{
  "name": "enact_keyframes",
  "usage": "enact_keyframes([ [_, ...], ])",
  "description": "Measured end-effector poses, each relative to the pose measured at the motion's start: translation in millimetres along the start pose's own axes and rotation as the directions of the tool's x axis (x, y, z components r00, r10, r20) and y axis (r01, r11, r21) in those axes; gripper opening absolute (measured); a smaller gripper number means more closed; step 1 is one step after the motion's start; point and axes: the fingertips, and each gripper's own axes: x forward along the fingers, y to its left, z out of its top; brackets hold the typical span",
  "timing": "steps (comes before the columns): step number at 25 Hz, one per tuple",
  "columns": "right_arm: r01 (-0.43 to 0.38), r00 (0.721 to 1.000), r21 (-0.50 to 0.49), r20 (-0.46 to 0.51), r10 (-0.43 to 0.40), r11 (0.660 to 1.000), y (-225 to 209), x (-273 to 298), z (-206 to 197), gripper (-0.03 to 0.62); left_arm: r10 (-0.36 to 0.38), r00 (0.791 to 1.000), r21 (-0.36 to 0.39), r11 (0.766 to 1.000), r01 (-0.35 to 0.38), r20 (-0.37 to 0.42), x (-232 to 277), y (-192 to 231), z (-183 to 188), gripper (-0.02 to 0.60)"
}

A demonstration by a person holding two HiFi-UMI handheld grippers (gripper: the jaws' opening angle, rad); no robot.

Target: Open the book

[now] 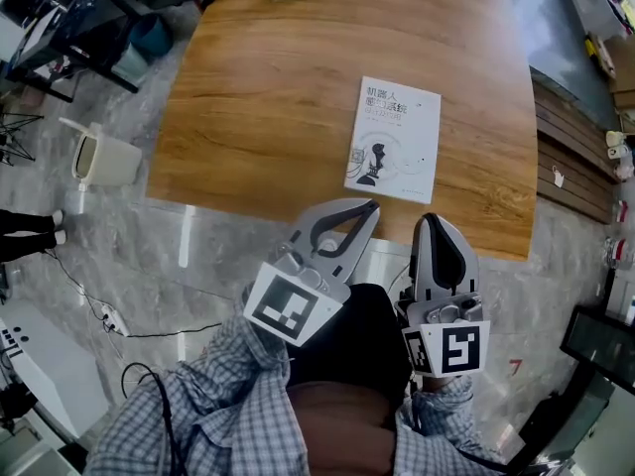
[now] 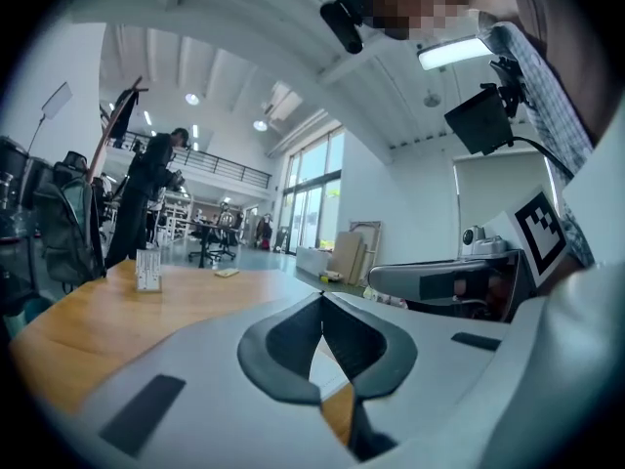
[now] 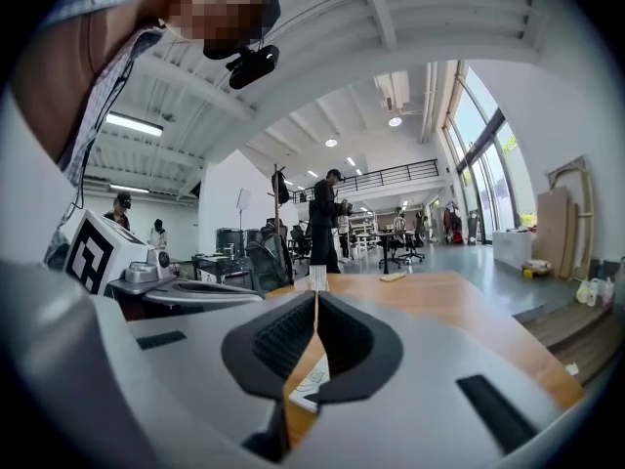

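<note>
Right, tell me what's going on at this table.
A person holds a hand-held gripper in each hand. The left hand-held gripper and the right hand-held gripper are both shut and empty, poised at the near edge of the wooden table. The white book lies closed on it just beyond them, untouched, so the opening has not begun.

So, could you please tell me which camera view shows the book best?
The head view: the whole closed book lies flat on the table, cover up. The right gripper view catches only a sliver of it at bottom centre; the left gripper view shows none of it clearly.
</note>
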Motion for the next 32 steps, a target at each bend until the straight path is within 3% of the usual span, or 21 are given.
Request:
enact_keyframes([
  [7, 0.033, 0.996, 0.044, -0.088, -0.029, 0.998, -43, 31, -35, 0.021, 0.024, 0.998, -0.065, 0.997, -0.027, -0.053, 38, 15, -33, 0.008],
  [10, 0.007, 0.996, 0.046, -0.090, -0.003, 0.999, -63, 49, -48, 0.021, 0.062, 0.995, -0.088, 0.994, -0.069, -0.079, 57, 21, -47, 0.008],
  [16, -0.029, 0.977, 0.091, -0.209, 0.047, 0.995, -101, 60, -90, 0.021, 0.105, 0.983, -0.128, 0.984, -0.125, -0.153, 90, 25, -80, 0.008],
  [21, -0.038, 0.932, 0.234, -0.344, 0.119, 0.972, -125, 66, -136, 0.023, 0.143, 0.971, -0.159, 0.972, -0.175, -0.193, 112, 24, -103, 0.008],
  [26, -0.037, 0.890, 0.245, -0.434, 0.143, 0.969, -146, 67, -165, 0.025, 0.139, 0.957, -0.187, 0.964, -0.190, -0.256, 123, 18, -125, 0.008],
  [27, -0.041, 0.882, 0.252, -0.445, 0.154, 0.967, -149, 69, -168, 0.033, 0.131, 0.955, -0.191, 0.964, -0.186, -0.267, 127, 17, -128, 0.008],
  [29, -0.051, 0.866, 0.288, -0.463, 0.186, 0.956, -151, 72, -173, 0.120, 0.115, 0.949, -0.196, 0.964, -0.178, -0.295, 134, 17, -134, 0.008],
  [32, -0.050, 0.837, 0.332, -0.501, 0.221, 0.942, -152, 77, -183, 0.127, 0.103, 0.929, -0.182, 0.967, -0.177, -0.355, 145, 19, -146, 0.008],
])
